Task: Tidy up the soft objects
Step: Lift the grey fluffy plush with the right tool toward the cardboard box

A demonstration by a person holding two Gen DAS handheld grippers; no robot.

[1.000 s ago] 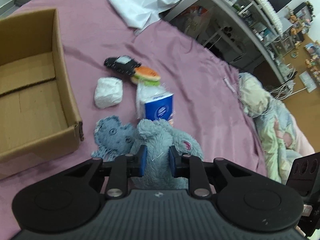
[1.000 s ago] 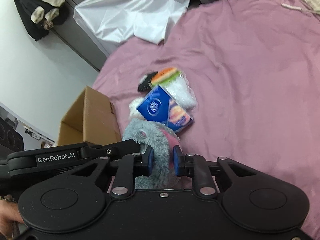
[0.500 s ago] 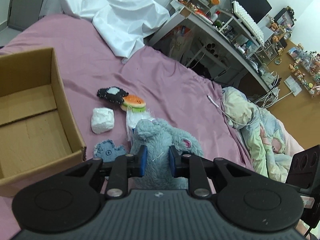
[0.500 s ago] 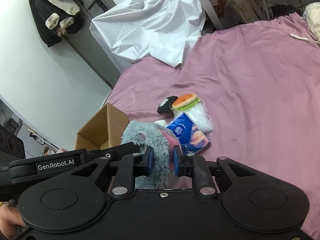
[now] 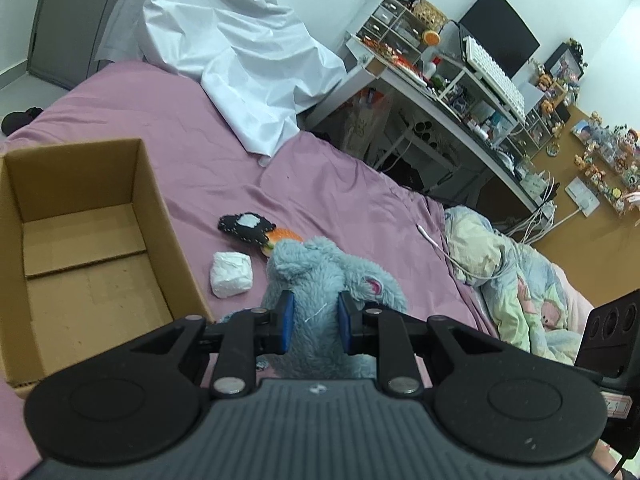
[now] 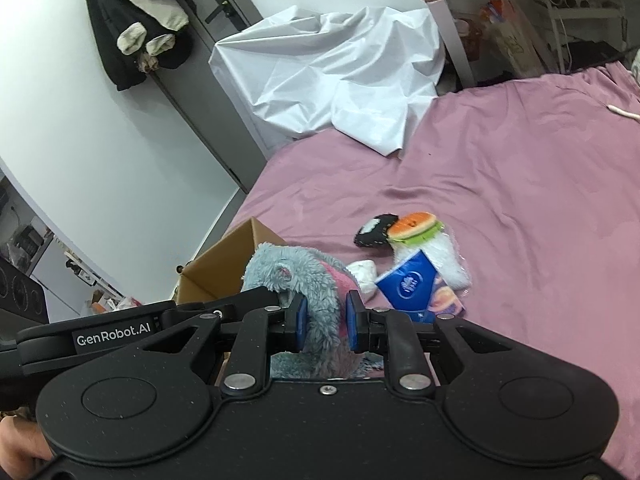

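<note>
A grey-blue plush toy [image 5: 316, 276] with pink patches hangs above the purple bed [image 5: 340, 184], held from two sides. My left gripper [image 5: 314, 322] is shut on its fur. My right gripper [image 6: 325, 320] is shut on the same plush toy [image 6: 296, 276]. An open cardboard box [image 5: 160, 216] stands at the left, empty inside. On the bed lie a white wad [image 5: 232, 274], a black felt toy [image 5: 246, 228], a burger toy [image 6: 414, 224], a blue tissue pack [image 6: 412, 286] and a white fluffy packet [image 6: 446, 258].
A white sheet [image 5: 244, 60] drapes over the bed's far end. A cluttered desk [image 5: 452, 96] stands beyond the bed, with a patterned quilt [image 5: 516, 280] at the right. A dark jacket [image 6: 136, 20] hangs on a door. A hand [image 6: 20, 448] holds the other gripper.
Both grippers have risen together with the plush toy, which has lifted off the bed. The views have tilted up, so the items on the bed look smaller and more room shows.
</note>
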